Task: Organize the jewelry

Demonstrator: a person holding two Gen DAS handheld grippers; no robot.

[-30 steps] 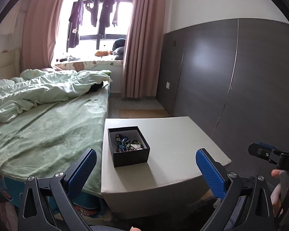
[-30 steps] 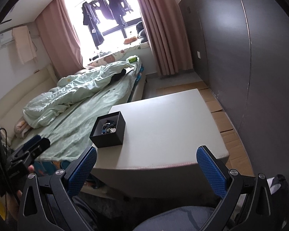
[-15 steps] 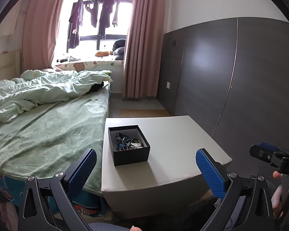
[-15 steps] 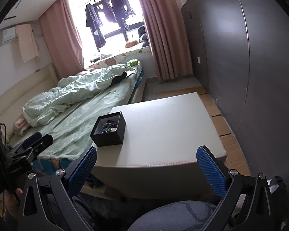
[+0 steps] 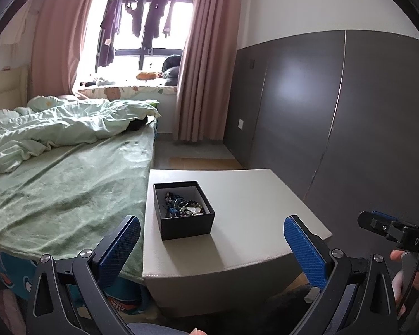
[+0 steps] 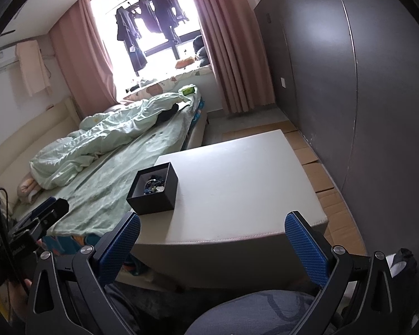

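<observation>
On the low white table (image 5: 245,203) in the left wrist view stands one black box (image 5: 183,213), open at the top, toward the table's left edge next to the bed (image 5: 67,178). A tangle of jewelry (image 5: 183,208) lies inside it: dark beads and one pale piece, too small to count. The left gripper (image 5: 212,240) hangs short of the table with its two blue-padded fingers (image 5: 304,249) spread wide and nothing between them. At the right edge the right gripper (image 5: 388,227) shows from the side, a hand (image 5: 416,276) behind it; white letters on its body are cut off and cannot be read. One window (image 5: 142,30) has dark clothes hung on a rail, with two pink curtains (image 5: 201,64) beside it, and a dark grey panelled wall (image 5: 335,117) runs along the right.

From the right wrist view, the same box (image 6: 153,188) sits at the table's (image 6: 245,184) near left corner, the jewelry (image 6: 154,185) still inside. The right gripper (image 6: 212,240) has its fingers (image 6: 306,249) wide apart and empty. The left gripper (image 6: 39,220) appears at the left edge; small print on it is unreadable. Flattened cardboard (image 6: 315,162) covers the floor by the wall, and a rumpled pale green quilt (image 6: 103,139) lies on the bed (image 6: 120,184).
</observation>
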